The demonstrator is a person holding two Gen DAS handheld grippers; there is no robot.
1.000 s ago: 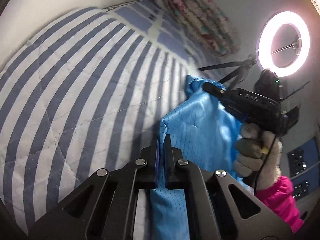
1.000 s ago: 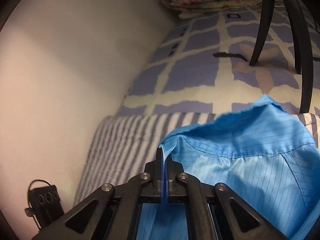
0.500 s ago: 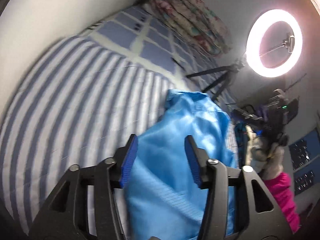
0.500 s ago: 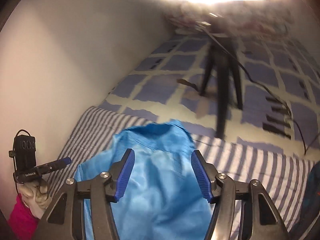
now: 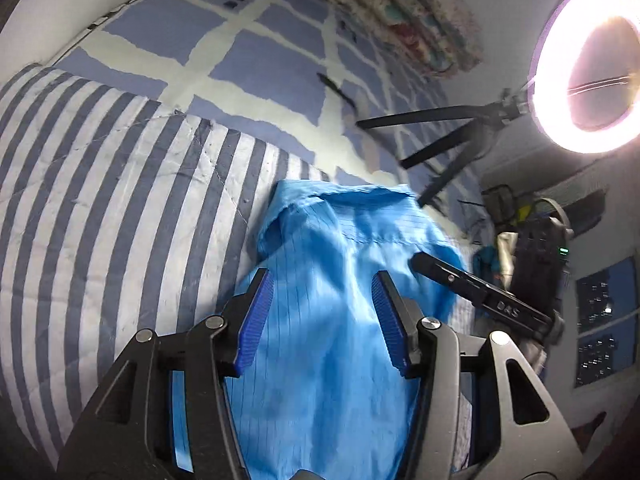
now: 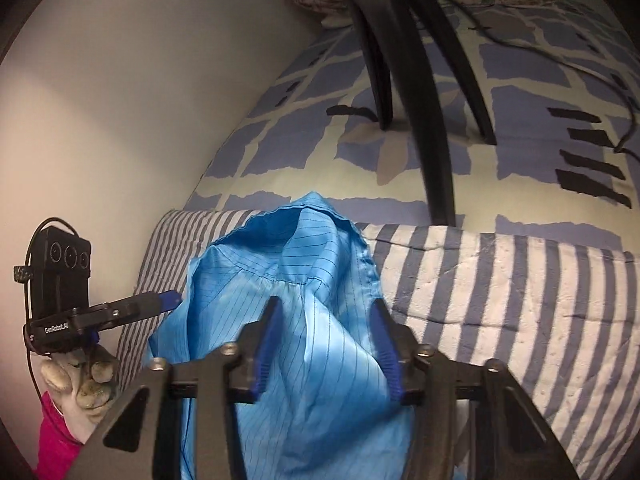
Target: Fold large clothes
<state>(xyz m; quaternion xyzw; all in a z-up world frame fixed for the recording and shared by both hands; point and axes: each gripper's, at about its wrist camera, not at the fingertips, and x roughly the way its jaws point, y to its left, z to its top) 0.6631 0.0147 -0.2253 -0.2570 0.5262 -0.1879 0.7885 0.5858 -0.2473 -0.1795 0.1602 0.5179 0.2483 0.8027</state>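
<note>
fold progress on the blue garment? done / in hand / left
Done: the blue garment lies on the striped quilt as a narrow lengthwise bundle, collar end toward the tripod.
In hand: nothing. The left gripper is open above the cloth; the right gripper has just been closing, pads clear of it.
Left: cloth looks rumpled, not a compact stack, so probably smoothing and a crosswise fold.

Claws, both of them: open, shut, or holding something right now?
Left claw: open, nothing gripped; the blue garment lies beyond its pads.
Right claw: open but just been closing, pads not pressing the garment.
</note>
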